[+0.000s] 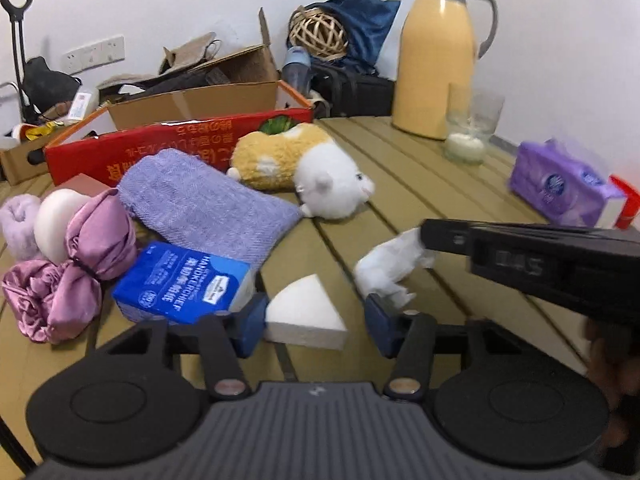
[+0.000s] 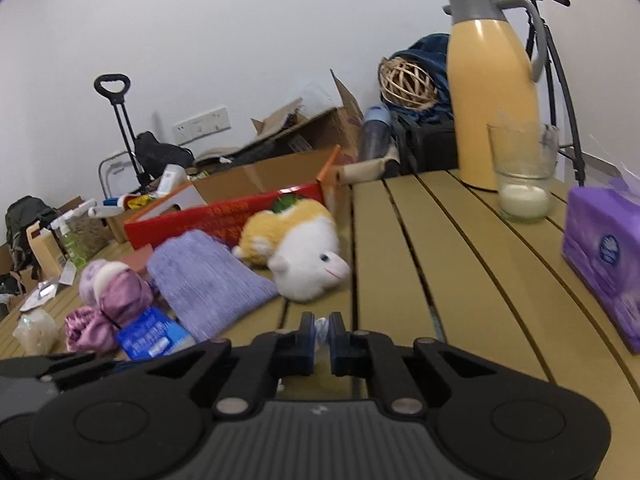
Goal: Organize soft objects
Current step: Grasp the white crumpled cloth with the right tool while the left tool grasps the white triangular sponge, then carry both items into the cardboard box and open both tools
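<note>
In the left wrist view my left gripper [image 1: 316, 320] is open, its blue pads on either side of a white foam wedge [image 1: 306, 318] lying on the table. My right gripper [image 1: 424, 240] reaches in from the right, shut on a crumpled white tissue [image 1: 384, 268] held just above the table. In the right wrist view the right gripper [image 2: 322, 338] pinches the tissue [image 2: 321, 326] between nearly closed pads. A plush yellow-and-white toy [image 1: 304, 168], a lilac towel [image 1: 208, 204], a pink satin cloth [image 1: 72, 268] and a blue tissue pack [image 1: 180, 284] lie at left.
A red and cardboard box [image 1: 180, 140] stands behind the soft items. A yellow thermos [image 1: 436, 56] and a glass [image 1: 472, 128] stand at the back right. A purple tissue pack [image 1: 568, 184] lies at the right. The slatted table [image 1: 420, 184] runs between.
</note>
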`<act>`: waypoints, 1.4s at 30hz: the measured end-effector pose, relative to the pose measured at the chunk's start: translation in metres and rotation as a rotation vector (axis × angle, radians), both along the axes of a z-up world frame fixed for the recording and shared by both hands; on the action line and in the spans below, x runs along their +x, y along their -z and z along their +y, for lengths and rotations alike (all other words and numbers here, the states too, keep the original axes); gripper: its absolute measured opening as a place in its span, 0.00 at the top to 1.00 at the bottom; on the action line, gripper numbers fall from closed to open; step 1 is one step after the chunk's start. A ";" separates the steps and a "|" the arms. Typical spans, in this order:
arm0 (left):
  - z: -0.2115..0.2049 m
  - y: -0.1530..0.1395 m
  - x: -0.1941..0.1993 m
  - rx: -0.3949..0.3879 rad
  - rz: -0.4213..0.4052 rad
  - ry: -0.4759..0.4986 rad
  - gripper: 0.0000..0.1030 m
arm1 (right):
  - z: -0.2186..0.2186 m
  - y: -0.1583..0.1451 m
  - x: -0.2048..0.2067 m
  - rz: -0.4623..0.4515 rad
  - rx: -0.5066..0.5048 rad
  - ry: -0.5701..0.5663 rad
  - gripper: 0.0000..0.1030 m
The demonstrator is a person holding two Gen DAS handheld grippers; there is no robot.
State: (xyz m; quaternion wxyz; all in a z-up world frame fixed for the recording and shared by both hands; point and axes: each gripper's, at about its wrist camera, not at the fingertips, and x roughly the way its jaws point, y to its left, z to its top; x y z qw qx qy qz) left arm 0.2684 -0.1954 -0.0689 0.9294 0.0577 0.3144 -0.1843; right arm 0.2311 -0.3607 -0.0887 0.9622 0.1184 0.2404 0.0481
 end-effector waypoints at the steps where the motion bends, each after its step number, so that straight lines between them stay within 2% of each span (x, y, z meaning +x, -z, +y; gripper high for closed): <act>1: 0.002 0.001 0.002 0.001 0.004 -0.010 0.64 | -0.002 0.001 -0.002 0.001 0.000 0.003 0.92; 4: 0.006 -0.001 0.003 -0.005 0.001 -0.008 0.69 | -0.003 0.005 -0.001 0.023 0.008 -0.004 0.88; 8: 0.012 -0.006 -0.005 -0.029 -0.006 0.017 0.71 | 0.004 0.009 0.002 0.040 0.000 -0.024 0.86; 12: 0.022 -0.021 -0.016 -0.072 -0.034 0.029 0.71 | 0.016 0.011 0.011 0.054 -0.050 -0.036 0.85; 14: 0.032 -0.034 -0.022 -0.102 -0.059 0.032 0.71 | 0.023 0.011 0.013 0.063 -0.093 -0.046 0.89; 18: 0.062 -0.070 -0.018 -0.168 -0.112 0.011 0.71 | 0.031 -0.002 0.009 0.022 -0.106 -0.063 0.93; 22: 0.091 -0.098 0.010 -0.177 -0.162 -0.045 0.71 | 0.039 -0.034 0.017 -0.058 -0.092 -0.087 0.93; 27: 0.131 -0.133 0.091 -0.187 -0.165 -0.126 0.70 | 0.056 -0.079 0.070 -0.122 -0.101 -0.154 0.93; 29: 0.145 -0.147 0.138 -0.163 -0.163 -0.139 0.70 | 0.064 -0.099 0.107 -0.132 -0.095 -0.185 0.93; 33: 0.158 -0.155 0.234 -0.117 -0.083 -0.136 0.69 | 0.082 -0.130 0.199 -0.108 -0.065 -0.228 0.93; 37: 0.152 -0.136 0.325 -0.060 0.005 -0.147 0.67 | 0.104 -0.136 0.301 -0.019 -0.075 -0.217 0.93; 39: 0.147 -0.119 0.364 -0.037 0.040 -0.145 0.67 | 0.115 -0.128 0.346 0.031 -0.107 -0.195 0.93; 42: 0.143 -0.084 0.405 0.003 0.068 -0.160 0.61 | 0.120 -0.106 0.404 0.115 -0.142 -0.125 0.92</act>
